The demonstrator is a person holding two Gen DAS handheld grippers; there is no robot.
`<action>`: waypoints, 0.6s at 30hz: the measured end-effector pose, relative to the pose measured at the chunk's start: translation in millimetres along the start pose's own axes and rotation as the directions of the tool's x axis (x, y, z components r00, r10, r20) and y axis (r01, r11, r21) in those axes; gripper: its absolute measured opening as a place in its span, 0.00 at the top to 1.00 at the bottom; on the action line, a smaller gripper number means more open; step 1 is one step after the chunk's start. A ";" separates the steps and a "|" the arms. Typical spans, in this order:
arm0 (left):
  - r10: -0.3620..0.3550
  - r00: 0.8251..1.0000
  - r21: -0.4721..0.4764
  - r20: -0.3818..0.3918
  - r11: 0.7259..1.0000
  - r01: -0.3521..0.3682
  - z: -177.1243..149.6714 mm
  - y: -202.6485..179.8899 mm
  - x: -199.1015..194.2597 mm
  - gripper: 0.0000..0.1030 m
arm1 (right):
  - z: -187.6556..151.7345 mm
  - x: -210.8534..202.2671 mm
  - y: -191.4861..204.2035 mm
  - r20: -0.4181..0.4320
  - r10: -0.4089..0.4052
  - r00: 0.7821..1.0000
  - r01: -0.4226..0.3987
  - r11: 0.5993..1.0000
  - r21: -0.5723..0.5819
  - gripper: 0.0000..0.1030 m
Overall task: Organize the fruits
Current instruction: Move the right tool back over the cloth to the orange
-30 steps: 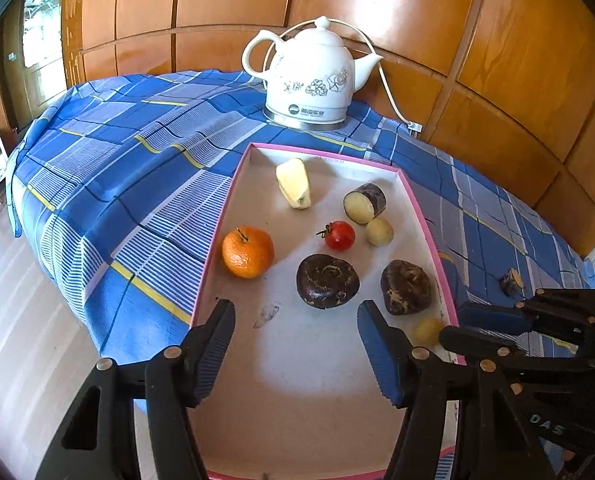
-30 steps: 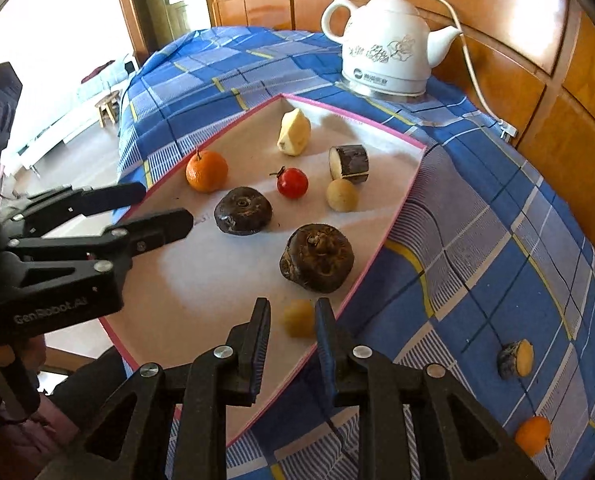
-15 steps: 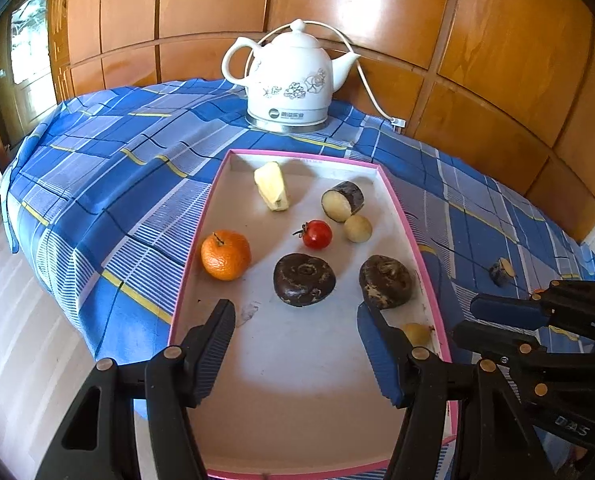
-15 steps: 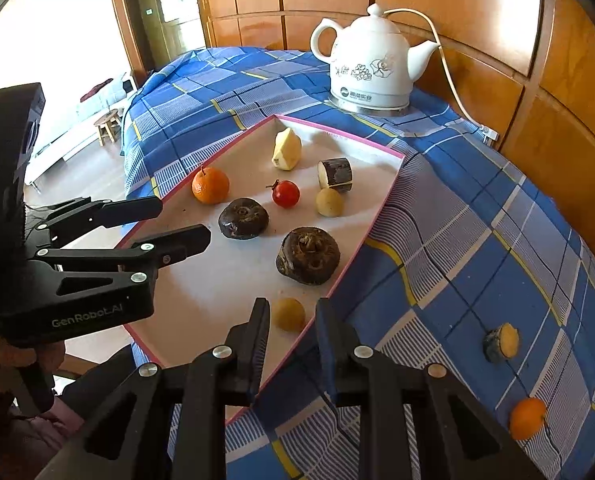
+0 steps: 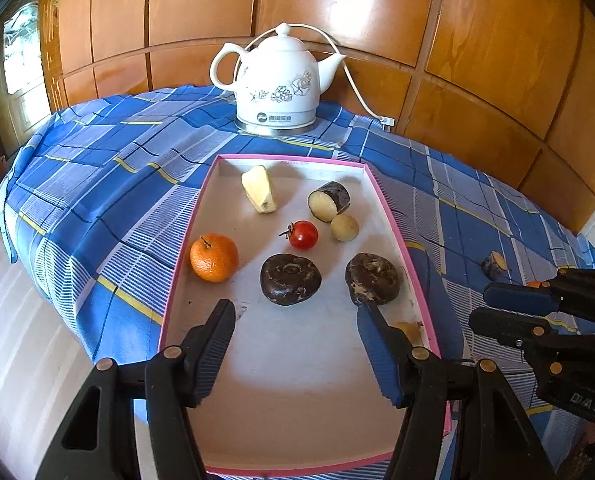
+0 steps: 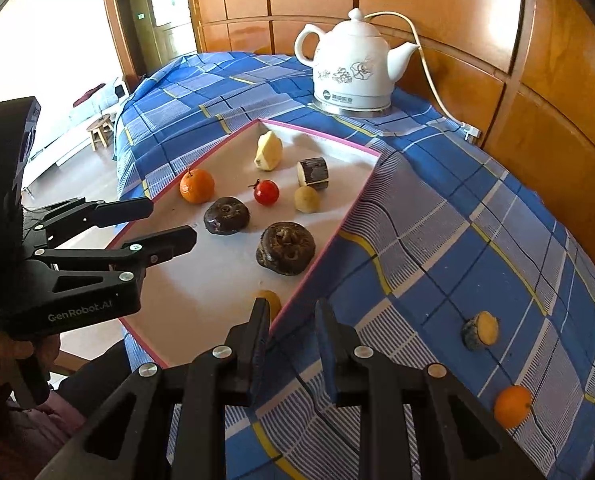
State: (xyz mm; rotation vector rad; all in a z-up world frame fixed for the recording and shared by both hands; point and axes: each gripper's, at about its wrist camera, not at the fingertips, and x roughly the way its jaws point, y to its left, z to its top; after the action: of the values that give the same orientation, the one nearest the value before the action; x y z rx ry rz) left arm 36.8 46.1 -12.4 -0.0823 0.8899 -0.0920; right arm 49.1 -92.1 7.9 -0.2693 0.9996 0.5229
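A pink-rimmed white tray (image 5: 185, 264) (image 6: 329, 236) holds an orange (image 5: 214, 257) (image 6: 196, 186), a cherry tomato (image 5: 303, 234) (image 6: 266, 192), a pale wedge (image 5: 259, 189), a cut dark-skinned piece (image 5: 329, 201), a small pale round fruit (image 5: 344, 228), two dark lumpy fruits (image 5: 290, 279) (image 5: 372, 279) and a small yellow fruit (image 6: 271, 301). My left gripper (image 5: 295, 338) (image 6: 173, 222) is open and empty above the tray's near part. My right gripper (image 6: 291, 340) (image 5: 493, 306) is open a little, empty, over the tray's right rim. A cut piece (image 6: 480, 330) and a second orange (image 6: 512, 406) lie on the cloth.
A white kettle (image 5: 277, 84) (image 6: 351, 70) with a cord stands behind the tray against wooden wall panels. The blue checked cloth (image 5: 97, 184) covers the table, whose edge drops off at the left. A small stool (image 6: 101, 130) stands on the floor beyond.
Both grippers have drawn back and risen, so the tray looks smaller. The right gripper has moved off the small yellow fruit towards the tray's rim and opened a little wider.
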 end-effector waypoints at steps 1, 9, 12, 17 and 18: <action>0.000 1.000 0.002 0.000 1.000 0.000 -0.1 -0.5 -0.2 0.38 | -0.5 -0.6 -0.7 0.000 -0.003 1.000 0.003 1.000 -0.001 0.77; -0.007 1.000 0.018 0.005 1.000 0.007 0.1 -4.8 -2.2 0.38 | -2.9 -5.9 -8.4 -0.001 -0.025 1.000 0.025 1.000 -0.005 0.77; -0.010 1.000 0.024 0.005 1.000 0.010 0.4 -6.4 -2.7 0.38 | -3.9 -8.3 -13.6 0.000 -0.037 0.999 0.037 0.999 -0.001 0.77; -0.014 1.000 0.035 0.003 0.999 0.014 0.5 -10.1 -2.3 0.38 | -7.3 -14.4 -28.3 -0.001 -0.066 0.998 0.066 0.998 0.014 0.76; -0.015 1.000 0.038 0.002 0.999 0.015 0.2 -10.9 -2.2 0.38 | -8.2 -15.9 -31.5 0.000 -0.071 0.997 0.071 0.997 0.018 0.76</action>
State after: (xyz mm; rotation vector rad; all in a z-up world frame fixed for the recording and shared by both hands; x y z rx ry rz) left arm 35.1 35.6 -9.5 -0.0539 0.8846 -0.1222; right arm 53.2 -127.1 16.5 -0.2875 0.9906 0.4488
